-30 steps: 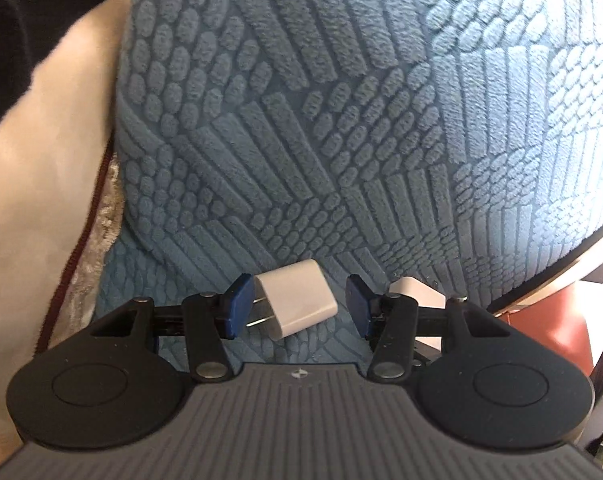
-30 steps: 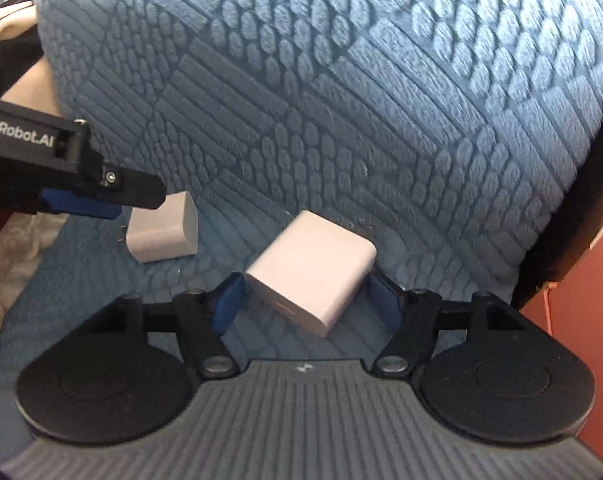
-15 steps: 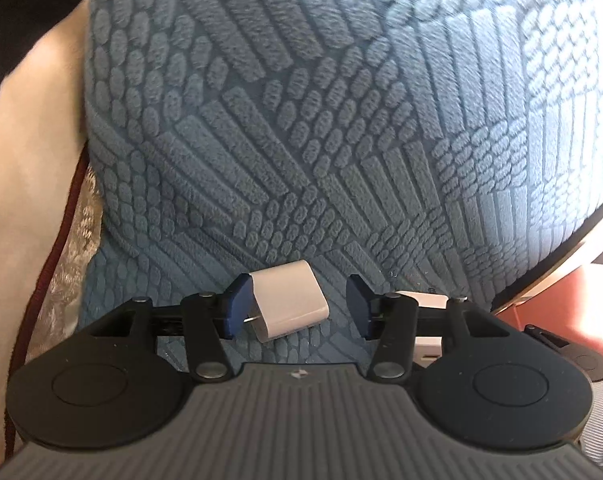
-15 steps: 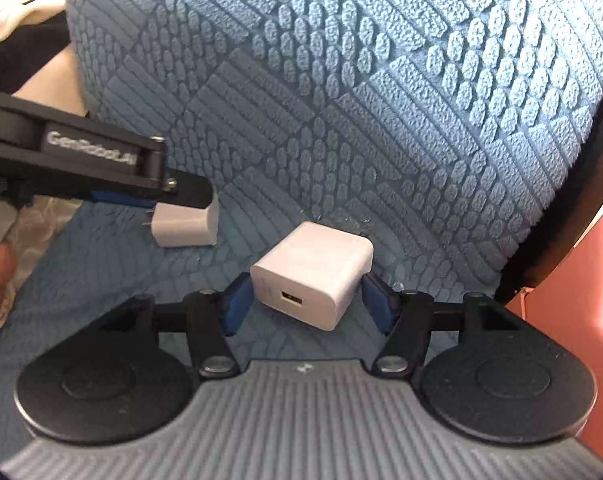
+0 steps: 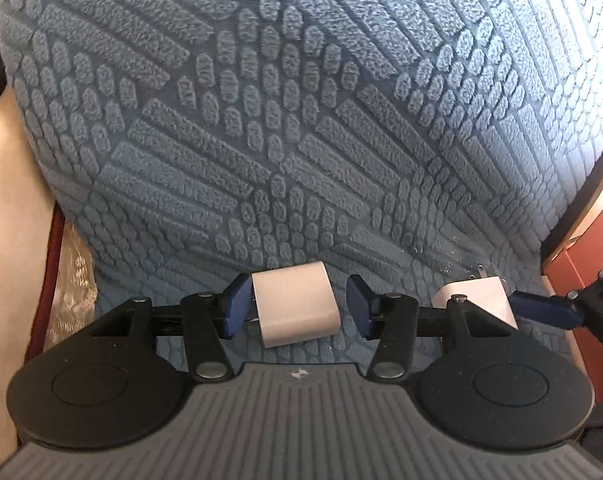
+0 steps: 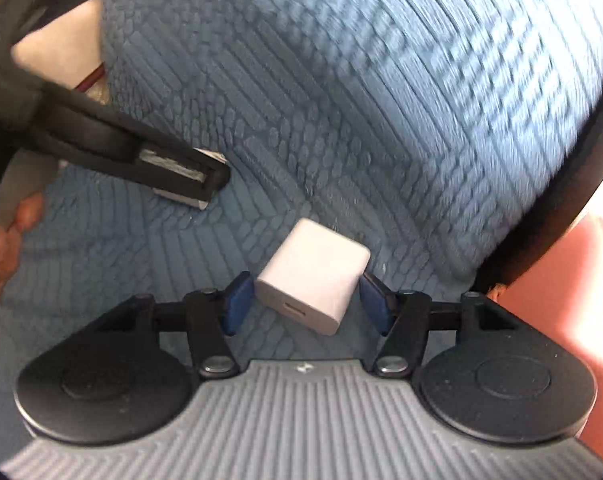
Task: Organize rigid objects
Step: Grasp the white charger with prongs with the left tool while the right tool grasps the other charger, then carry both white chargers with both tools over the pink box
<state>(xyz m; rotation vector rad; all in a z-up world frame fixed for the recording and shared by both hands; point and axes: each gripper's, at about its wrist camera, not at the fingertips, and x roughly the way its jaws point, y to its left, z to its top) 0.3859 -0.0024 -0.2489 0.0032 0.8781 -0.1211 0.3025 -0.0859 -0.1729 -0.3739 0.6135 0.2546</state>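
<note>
Two white plug chargers lie on a blue textured cushion (image 5: 301,140). The small charger (image 5: 295,304) lies between the open fingers of my left gripper (image 5: 297,306), its prongs toward the left finger; a gap shows at the right finger. The larger square charger (image 6: 313,274) sits between the fingers of my right gripper (image 6: 307,302), turned diagonally, with its corners near both pads; no firm grip shows. It also shows at the right in the left wrist view (image 5: 477,298), beside a blue finger of the right gripper.
The cushion (image 6: 341,120) curves up behind the chargers. A cream fabric (image 5: 9,200) with a dark red seam lies to the left. An orange-red surface (image 6: 553,320) lies past the cushion's dark edge at the right. The left gripper's black arm (image 6: 121,148) crosses the right wrist view.
Both grippers have moved forward around their chargers. The right gripper's fingers have narrowed toward the square charger, which has turned. The right view is blurred by motion.
</note>
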